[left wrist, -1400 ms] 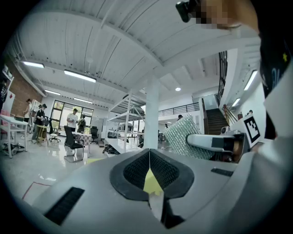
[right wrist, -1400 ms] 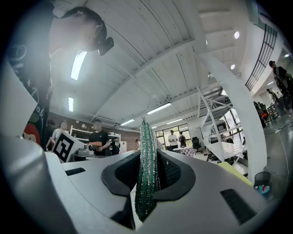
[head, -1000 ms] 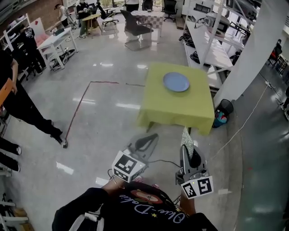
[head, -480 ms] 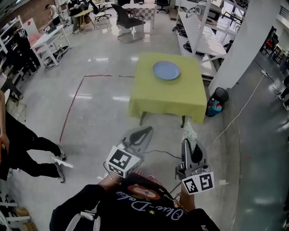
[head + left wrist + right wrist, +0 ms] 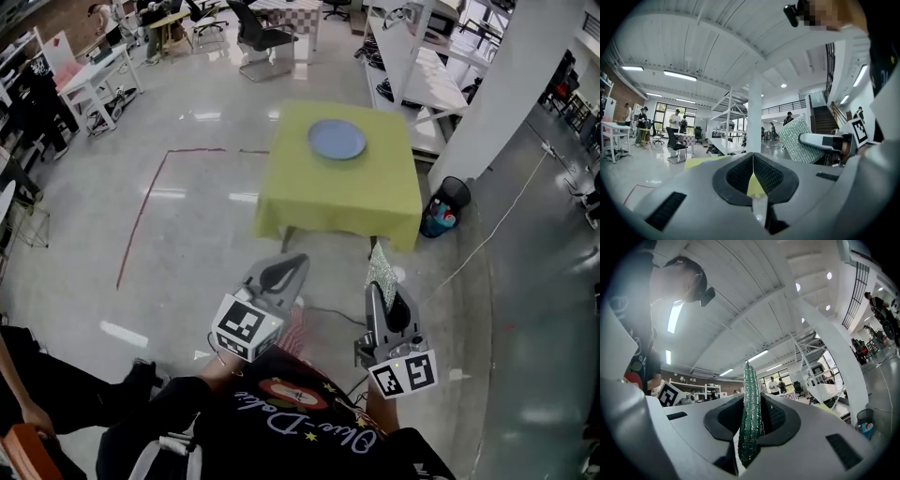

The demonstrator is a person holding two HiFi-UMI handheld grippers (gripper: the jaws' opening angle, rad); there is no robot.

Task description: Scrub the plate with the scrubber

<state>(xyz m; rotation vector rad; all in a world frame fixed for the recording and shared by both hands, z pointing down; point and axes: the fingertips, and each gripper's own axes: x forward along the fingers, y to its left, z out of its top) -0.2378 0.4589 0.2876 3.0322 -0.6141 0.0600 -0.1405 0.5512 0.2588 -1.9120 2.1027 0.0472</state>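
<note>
A blue plate lies on a table draped in a yellow-green cloth, well ahead of me across the floor. My right gripper is shut on a glittery green scrubber, which stands on edge between its jaws; the scrubber also shows at the right of the left gripper view. My left gripper is shut with nothing in it; its jaws meet in a closed line. Both grippers are held near my chest, far short of the table.
A white pillar and metal shelving stand right of the table, with a black bin at the pillar's foot. Office chairs and desks sit at the back. A red tape line marks the floor. A cable trails on the right.
The view has moved forward: the table and plate sit a little closer and more central. Both grippers keep their pose near my chest. The person at the left has dropped out of view.
</note>
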